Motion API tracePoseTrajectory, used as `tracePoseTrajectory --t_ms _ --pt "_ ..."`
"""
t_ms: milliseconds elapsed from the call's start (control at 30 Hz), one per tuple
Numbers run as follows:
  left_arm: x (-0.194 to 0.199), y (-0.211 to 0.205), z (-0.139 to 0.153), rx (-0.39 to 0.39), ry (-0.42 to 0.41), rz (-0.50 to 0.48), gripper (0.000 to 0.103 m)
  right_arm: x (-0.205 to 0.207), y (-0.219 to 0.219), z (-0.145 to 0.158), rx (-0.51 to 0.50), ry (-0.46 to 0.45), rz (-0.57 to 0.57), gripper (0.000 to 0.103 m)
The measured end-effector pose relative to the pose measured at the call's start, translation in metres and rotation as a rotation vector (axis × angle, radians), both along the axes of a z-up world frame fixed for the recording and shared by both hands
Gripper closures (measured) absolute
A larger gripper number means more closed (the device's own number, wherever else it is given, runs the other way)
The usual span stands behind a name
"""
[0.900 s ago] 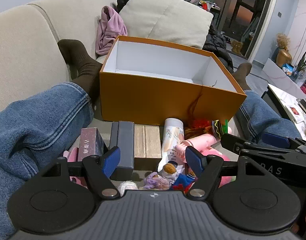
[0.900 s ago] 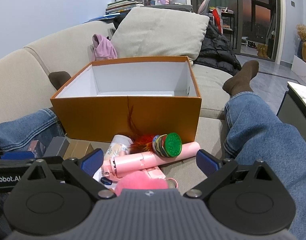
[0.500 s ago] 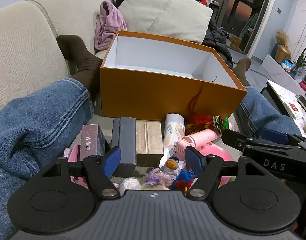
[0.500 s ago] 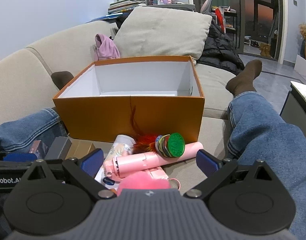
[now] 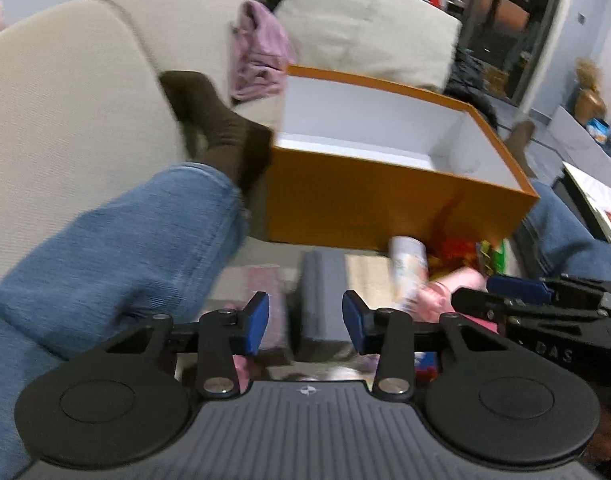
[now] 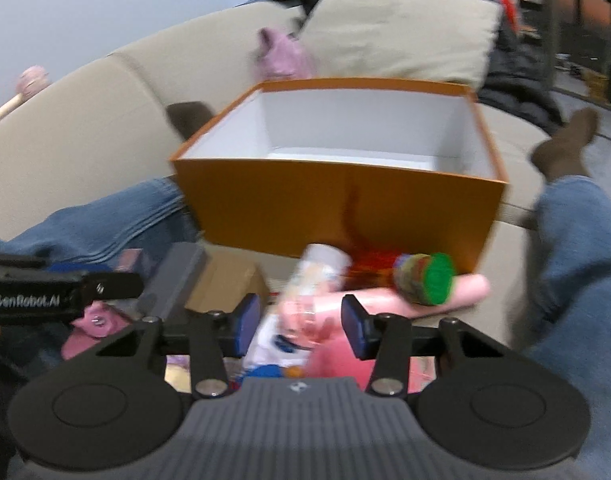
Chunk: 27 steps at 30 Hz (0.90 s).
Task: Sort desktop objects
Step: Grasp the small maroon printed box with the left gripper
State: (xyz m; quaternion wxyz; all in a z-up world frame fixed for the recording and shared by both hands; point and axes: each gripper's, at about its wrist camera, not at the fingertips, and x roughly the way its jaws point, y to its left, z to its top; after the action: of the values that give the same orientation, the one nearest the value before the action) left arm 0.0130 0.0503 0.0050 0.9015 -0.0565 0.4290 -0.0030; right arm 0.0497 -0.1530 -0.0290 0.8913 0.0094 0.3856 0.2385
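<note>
An empty orange box with a white inside stands on the sofa; it also shows in the right wrist view. A pile of small objects lies in front of it. My left gripper is open, its pads on either side of a dark grey box, apart from it. My right gripper is open over a white printed tube and a pink tube. A green-topped colourful roll lies on the pink tube. Both views are blurred.
A person's jeans legs and brown socks flank the pile. A tan box and a mauve box lie by the grey box. A cushion and pink cloth lie behind the box.
Both grippers have moved forward and down toward the pile, and their jaws have narrowed. The left one now straddles the grey box. The right one has come over the white tube.
</note>
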Motion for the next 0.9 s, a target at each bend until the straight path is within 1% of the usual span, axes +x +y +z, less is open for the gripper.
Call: tracePoseTrajectory --t_ms 133,167,233,333,467,500,567,633,700,833,900 --pt "0.006 0.016 -0.002 0.034 0.041 0.056 0.055 0.006 0.024 0.006 0.027 0.007 0.089 0.054" --pt "0.008 0.018 -0.004 0.034 0.052 0.057 0.055 0.007 0.031 0.006 0.030 0.012 0.111 0.054" --pt "0.010 0.020 -0.007 0.024 0.069 0.049 0.055 0.010 0.044 0.005 0.025 0.028 0.151 0.054" --pt "0.015 0.021 -0.016 -0.013 0.092 0.037 0.055 0.010 0.052 0.000 0.008 0.041 0.188 0.054" --pt "0.024 0.019 -0.025 -0.003 0.111 0.034 0.055 0.011 0.049 -0.004 -0.003 0.041 0.192 0.054" --pt "0.025 0.019 -0.027 0.004 0.108 0.034 0.060 0.013 0.049 -0.005 0.003 0.045 0.194 0.054" --pt "0.027 0.020 -0.029 0.006 0.106 0.034 0.062 0.016 0.051 -0.005 0.014 0.045 0.201 0.054" --pt "0.026 0.021 -0.030 0.015 0.103 0.032 0.066 0.016 0.057 -0.004 0.013 0.033 0.216 0.054" --pt "0.025 0.025 -0.029 0.018 0.103 0.041 0.074 0.015 0.063 -0.002 0.008 0.030 0.237 0.053" --pt "0.022 0.034 -0.028 -0.013 0.101 0.059 0.074 0.022 0.079 -0.003 -0.042 0.007 0.214 0.053" --pt "0.021 0.035 -0.028 -0.022 0.100 0.066 0.074 0.027 0.081 -0.004 -0.050 0.026 0.198 0.053"
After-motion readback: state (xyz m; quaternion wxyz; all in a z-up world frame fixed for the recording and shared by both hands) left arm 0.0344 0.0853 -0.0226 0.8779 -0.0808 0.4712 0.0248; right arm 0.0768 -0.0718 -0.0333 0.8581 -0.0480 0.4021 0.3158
